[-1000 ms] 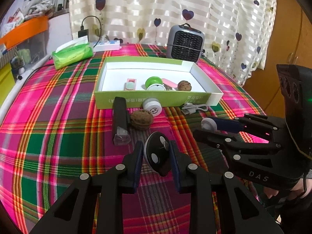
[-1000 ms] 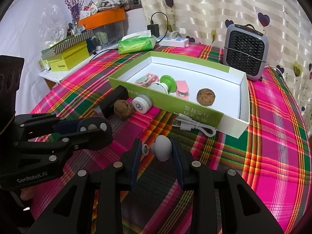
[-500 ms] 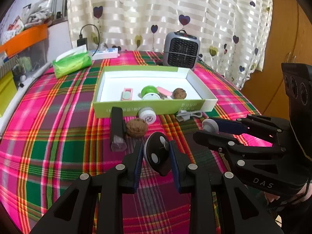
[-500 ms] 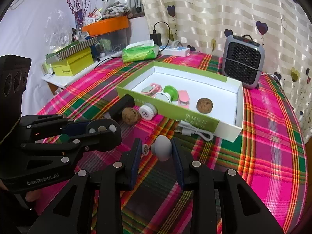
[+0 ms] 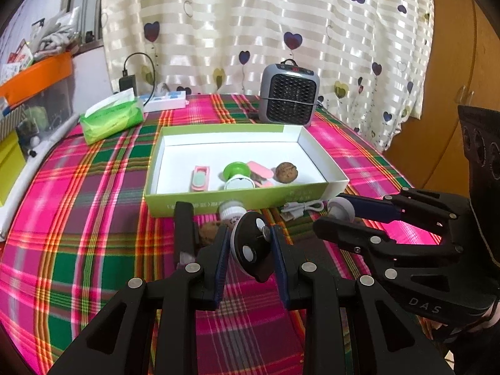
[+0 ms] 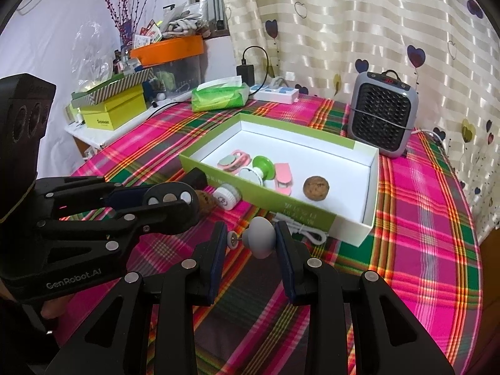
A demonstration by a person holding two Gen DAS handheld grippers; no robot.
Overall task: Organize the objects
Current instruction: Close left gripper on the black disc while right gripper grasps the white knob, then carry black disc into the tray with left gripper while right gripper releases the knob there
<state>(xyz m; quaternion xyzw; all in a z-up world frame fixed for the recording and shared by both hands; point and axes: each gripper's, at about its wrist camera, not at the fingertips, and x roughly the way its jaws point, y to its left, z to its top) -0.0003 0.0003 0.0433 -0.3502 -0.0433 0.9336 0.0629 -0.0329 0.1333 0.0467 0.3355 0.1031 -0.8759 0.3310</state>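
Before the shallow green cardboard box (image 5: 247, 201), left gripper (image 5: 251, 247) jaws clamped a glossy black disc (image 5: 250, 248), right gripper (image 6: 251, 239) jaws pinched a matte grey mushroom-shaped knob (image 6: 259, 239), above plaid-clothed surface (image 5: 93, 234).

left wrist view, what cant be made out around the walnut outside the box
- Walnut: mostly hidden in the left wrist view by the left tool and the black disc piece it holds.
- White roller: lower half hidden by that disc.
- Print on the box front: too small to read.

Pink-green plaid tablecloth (image 5: 93, 218), green box (image 5: 237, 201)
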